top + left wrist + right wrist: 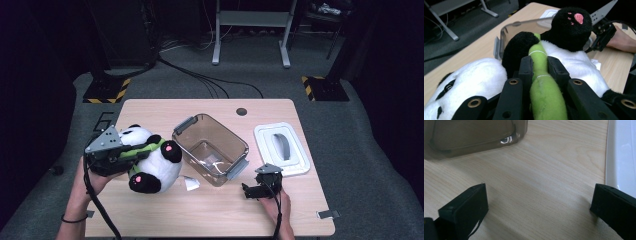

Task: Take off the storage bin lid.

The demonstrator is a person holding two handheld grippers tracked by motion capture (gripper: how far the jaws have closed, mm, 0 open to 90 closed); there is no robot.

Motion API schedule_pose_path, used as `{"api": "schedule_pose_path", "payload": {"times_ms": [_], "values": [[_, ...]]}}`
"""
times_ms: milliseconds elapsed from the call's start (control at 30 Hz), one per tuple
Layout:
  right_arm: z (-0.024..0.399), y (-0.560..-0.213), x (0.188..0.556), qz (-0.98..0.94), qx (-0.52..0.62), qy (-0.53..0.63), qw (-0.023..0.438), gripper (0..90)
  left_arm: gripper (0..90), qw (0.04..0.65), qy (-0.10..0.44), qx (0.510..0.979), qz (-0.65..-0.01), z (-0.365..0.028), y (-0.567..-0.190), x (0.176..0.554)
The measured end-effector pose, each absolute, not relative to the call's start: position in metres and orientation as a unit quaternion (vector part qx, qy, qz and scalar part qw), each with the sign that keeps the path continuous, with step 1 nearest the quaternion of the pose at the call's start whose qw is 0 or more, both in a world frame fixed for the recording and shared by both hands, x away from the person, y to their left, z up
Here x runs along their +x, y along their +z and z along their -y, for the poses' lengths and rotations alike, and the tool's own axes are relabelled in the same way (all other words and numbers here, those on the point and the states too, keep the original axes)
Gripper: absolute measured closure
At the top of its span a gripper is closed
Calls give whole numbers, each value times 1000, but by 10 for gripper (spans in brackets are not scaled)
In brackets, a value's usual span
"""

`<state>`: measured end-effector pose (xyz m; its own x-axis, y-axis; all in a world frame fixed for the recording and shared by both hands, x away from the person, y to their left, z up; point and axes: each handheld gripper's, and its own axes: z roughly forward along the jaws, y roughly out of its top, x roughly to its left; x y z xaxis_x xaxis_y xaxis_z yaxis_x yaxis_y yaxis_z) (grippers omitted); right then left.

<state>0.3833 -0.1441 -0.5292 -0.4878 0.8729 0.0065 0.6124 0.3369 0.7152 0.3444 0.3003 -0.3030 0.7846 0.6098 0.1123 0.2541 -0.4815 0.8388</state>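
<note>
Green plush stalk [541,82] on the toy panda [150,160] is pinched between your left gripper's [122,154] fingers, and the panda is over the counter's [210,210] left side, beside the clear box [210,148]. Your right gripper [261,189] rests near the white lid [282,148], fingers wide open, holding nothing.

A light wooden rectangular table [165,212] carries a clear brownish plastic bin with grey handles [210,148] near its middle, a white rectangular lid with a grey handle [281,148] to the bin's right, and 1 small crumpled white scrap [190,183].
</note>
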Motion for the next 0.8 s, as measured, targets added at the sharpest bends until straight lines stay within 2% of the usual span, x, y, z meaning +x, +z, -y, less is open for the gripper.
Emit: {"api": "schedule_pose_path", "payload": {"times_ms": [267, 800], "values": [[146, -529, 384, -800, 458, 335, 196, 0, 751, 453, 208, 831, -247, -293, -282, 361], [145, -529, 384, -797, 462, 335, 195, 0, 750, 458, 204, 838, -216, -252, -254, 403]]}}
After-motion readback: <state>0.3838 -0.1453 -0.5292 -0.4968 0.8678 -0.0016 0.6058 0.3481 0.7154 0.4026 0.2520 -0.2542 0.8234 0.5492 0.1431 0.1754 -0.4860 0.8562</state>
